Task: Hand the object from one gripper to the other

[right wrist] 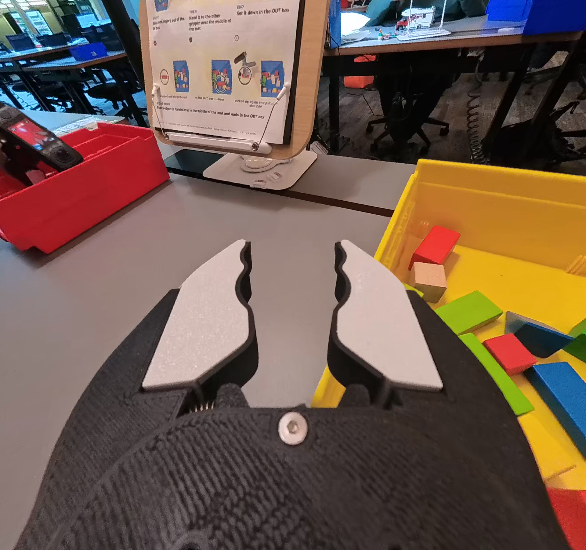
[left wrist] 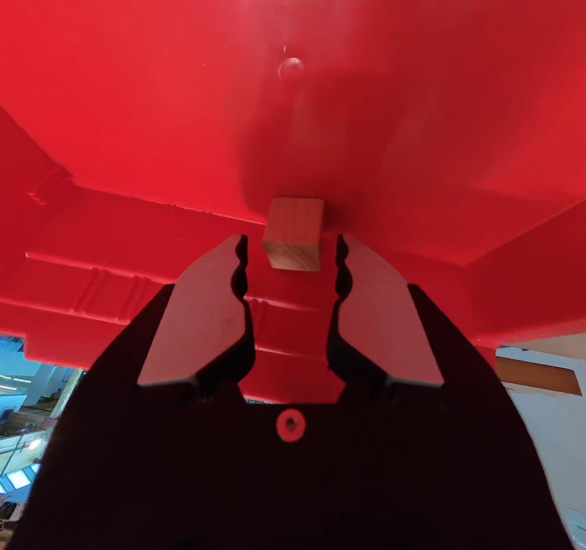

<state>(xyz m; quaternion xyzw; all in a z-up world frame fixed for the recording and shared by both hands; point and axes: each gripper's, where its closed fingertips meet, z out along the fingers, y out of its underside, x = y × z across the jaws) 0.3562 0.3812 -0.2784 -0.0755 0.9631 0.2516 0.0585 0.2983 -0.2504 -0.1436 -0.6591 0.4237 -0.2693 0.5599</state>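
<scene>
The left claw (left wrist: pixel 291 243) reaches down into the red bin (left wrist: pixel 158 122), fingers apart, with the wooden cube (left wrist: pixel 295 233) lying just beyond its tips, untouched. The right claw (right wrist: pixel 293 246) hovers bare and parted over the grey table (right wrist: pixel 190 233), left of the yellow bin (right wrist: pixel 491 185).

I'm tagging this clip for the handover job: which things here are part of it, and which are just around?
Part of the job:
- left gripper, open around the wooden cube
- wooden cube in the red bin
- right gripper, open, empty
- yellow bin of blocks

Just around:
- instruction sheet stand
- toy truck
</scene>
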